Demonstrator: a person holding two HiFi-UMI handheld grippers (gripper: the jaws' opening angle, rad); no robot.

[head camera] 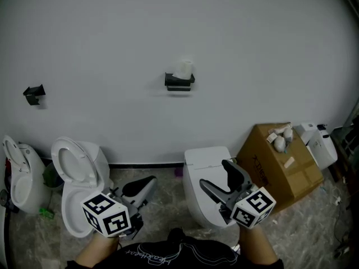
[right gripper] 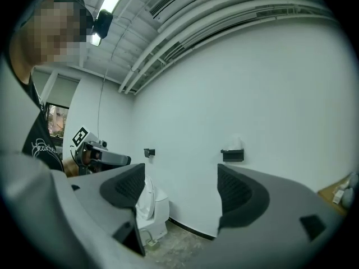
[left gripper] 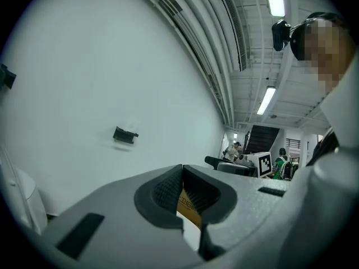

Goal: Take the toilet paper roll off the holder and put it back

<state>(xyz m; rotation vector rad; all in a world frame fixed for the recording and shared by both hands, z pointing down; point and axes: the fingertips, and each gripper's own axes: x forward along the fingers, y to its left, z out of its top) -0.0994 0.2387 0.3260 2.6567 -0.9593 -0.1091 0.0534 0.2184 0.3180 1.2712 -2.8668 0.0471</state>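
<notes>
1. The toilet paper roll (head camera: 183,69) sits on top of the black holder (head camera: 179,82) on the white wall (head camera: 252,49), well apart from both claws
2. The left claw (left gripper: 182,190) is closed, its jaws together with nothing between them
3. The right claw (right gripper: 179,190) stands wide open and empty, pointing toward the wall

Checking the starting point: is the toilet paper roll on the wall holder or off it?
On: the white toilet paper roll sits atop the black holder on the wall.
</notes>
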